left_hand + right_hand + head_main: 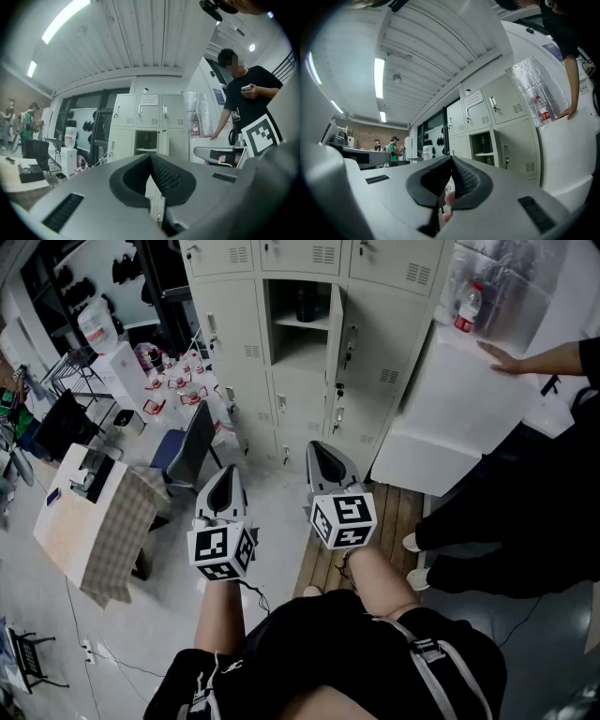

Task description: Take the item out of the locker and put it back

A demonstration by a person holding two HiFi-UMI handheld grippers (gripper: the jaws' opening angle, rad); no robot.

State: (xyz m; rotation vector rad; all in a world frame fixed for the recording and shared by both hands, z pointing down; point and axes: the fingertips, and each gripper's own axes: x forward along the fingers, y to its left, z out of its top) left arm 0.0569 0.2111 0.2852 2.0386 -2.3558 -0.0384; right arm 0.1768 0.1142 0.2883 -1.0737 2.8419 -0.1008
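A grey locker bank [309, 343] stands ahead, its middle compartment [300, 310] open with the door [337, 320] swung right. A dark bottle-like item [306, 304] stands on the shelf inside; it also shows as the dark item [146, 139] in the left gripper view and the dark item [484, 142] in the right gripper view. My left gripper [228, 474] and right gripper [320, 452] hang side by side well short of the lockers, over the floor. The left gripper [151, 157] and right gripper [451, 160] are both shut, with nothing between the pads.
A person in black [525, 521] stands at the right, one hand on a big white box [459, 409] that carries a red-labelled bottle [466, 307]. A wooden pallet [394, 512] lies below me. A chair [192, 451], a cloth-covered table [103, 521] and floor bottles [178, 381] fill the left.
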